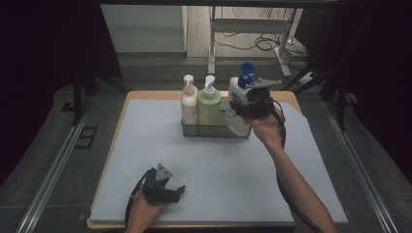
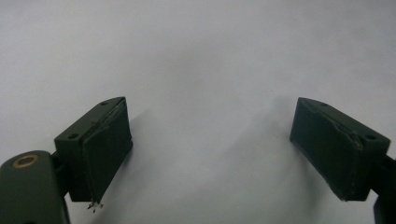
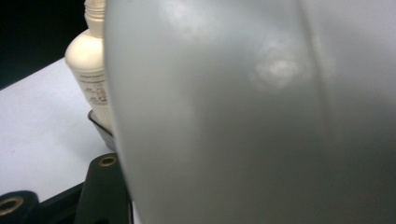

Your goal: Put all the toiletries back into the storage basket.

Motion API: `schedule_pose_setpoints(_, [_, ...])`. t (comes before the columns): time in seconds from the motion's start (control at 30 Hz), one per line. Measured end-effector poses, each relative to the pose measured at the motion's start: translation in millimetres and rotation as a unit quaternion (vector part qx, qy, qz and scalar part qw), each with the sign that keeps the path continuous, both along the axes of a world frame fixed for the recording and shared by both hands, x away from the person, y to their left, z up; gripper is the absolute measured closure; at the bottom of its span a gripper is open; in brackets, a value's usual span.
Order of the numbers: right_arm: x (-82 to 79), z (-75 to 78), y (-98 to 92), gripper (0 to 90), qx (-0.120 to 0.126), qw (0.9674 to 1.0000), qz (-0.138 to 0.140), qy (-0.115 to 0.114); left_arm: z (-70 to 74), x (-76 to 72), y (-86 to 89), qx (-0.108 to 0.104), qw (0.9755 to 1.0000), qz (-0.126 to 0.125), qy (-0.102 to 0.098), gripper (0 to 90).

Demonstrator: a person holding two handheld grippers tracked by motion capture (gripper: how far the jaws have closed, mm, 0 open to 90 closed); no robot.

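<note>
Your right gripper (image 1: 241, 108) clamps the white bottle (image 1: 236, 99) at the tray's (image 1: 214, 131) right end, left gripper (image 2: 210, 144) open and idle; the smooth, tilted bottle may slip or topple neighbouring bottles.

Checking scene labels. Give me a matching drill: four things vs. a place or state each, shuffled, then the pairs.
Things:
1. cream bottle
2. green bottle
3. blue-capped bottle
4. left tool

Place or state:
A. open, low over the mat near the table's front edge
B. middle of the caddy
C. left end of the caddy
D. right end of the caddy, at the right tool

Pairs: 1-C, 2-B, 3-D, 4-A
</note>
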State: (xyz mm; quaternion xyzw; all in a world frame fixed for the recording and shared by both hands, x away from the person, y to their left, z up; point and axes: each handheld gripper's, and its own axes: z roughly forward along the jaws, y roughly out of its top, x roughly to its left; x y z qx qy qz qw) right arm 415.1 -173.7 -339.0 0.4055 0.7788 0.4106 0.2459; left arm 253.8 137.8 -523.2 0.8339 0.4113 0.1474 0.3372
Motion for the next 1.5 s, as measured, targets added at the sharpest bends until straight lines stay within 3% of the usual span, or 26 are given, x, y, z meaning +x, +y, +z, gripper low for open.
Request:
schedule_pose_setpoints(0.37, [18.5,-4.9,6.1,40.6,0.012,0.9998,-0.015,0.004,0.0,0.0,0.1,0.0,1.0,0.0,0.0,12.3])
schedule_pose_setpoints(1.1, [50.2,-9.5,14.6,40.7,0.009,0.9989,-0.045,-0.001,0.1,0.0,0.2,0.0,1.0,0.0,0.001,12.3])
schedule_pose_setpoints(1.5, [55.3,-23.3,12.7,40.7,0.003,0.9987,-0.05,0.001,0.1,-0.1,0.2,0.0,1.0,0.0,0.001,12.3])
